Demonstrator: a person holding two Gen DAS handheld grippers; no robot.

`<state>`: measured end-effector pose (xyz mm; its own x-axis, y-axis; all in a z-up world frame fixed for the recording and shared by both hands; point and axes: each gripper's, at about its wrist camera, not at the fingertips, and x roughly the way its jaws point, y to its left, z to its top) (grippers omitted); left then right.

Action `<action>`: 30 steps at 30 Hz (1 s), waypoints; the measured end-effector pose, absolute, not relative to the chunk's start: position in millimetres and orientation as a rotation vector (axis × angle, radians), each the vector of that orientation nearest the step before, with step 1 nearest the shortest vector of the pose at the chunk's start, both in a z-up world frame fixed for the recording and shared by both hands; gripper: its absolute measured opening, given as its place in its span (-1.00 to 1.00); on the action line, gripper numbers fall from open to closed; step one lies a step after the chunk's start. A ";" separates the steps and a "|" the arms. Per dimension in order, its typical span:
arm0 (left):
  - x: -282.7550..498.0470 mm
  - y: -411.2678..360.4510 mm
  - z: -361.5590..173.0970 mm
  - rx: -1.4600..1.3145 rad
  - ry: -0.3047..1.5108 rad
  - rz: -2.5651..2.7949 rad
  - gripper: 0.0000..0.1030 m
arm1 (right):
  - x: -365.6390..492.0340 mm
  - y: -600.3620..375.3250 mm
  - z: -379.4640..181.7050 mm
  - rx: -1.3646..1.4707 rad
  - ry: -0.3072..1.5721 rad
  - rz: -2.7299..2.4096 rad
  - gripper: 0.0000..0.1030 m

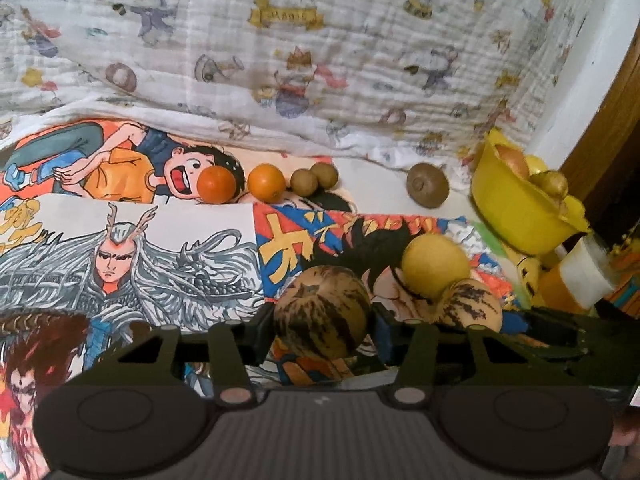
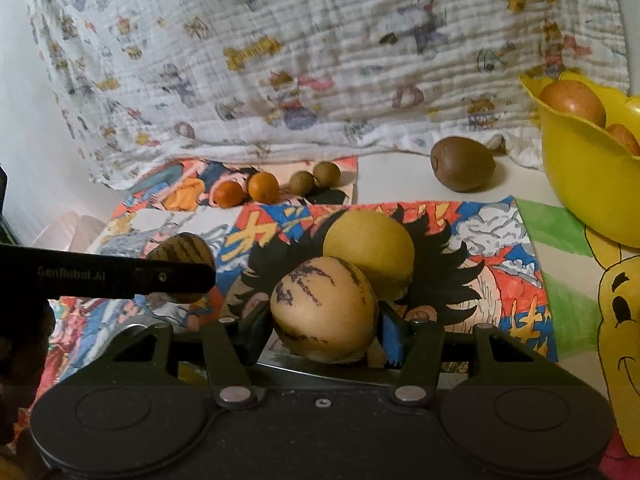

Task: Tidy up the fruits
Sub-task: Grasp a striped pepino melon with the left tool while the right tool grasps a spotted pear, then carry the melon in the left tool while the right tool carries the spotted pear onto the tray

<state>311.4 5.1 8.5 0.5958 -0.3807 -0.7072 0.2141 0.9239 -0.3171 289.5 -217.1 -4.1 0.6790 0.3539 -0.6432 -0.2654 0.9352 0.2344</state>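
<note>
Two striped melons are gripped on the cartoon-printed mat [image 2: 500, 240]: one striped melon [image 1: 322, 312] by the left gripper [image 1: 322, 330], the other striped melon [image 2: 324, 314] by the right gripper [image 2: 324, 330], beside a yellow fruit [image 2: 368, 252].

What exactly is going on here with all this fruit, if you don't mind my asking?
A person is sorting fruit with two handheld claws. The left claw is closed on one striped melon, and the right claw grips a second striped melon. A yellow fruit sits just behind. The yellow bowl already holds some fruit; oranges and a kiwi wait on the table.
</note>
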 end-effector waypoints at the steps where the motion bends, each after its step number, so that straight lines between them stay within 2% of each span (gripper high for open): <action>1: 307.7 5.2 12.1 -0.207 0.855 -0.348 0.04 | 286.2 -218.0 -1.3 0.125 0.735 0.354 0.10; 13: 240.3 2.2 49.2 -0.203 0.747 -0.365 0.04 | 232.5 -227.5 25.6 0.104 0.680 0.428 0.10; 30: 154.3 -11.0 37.7 -0.188 0.770 -0.395 0.04 | 146.4 -230.3 20.0 0.039 0.706 0.468 0.10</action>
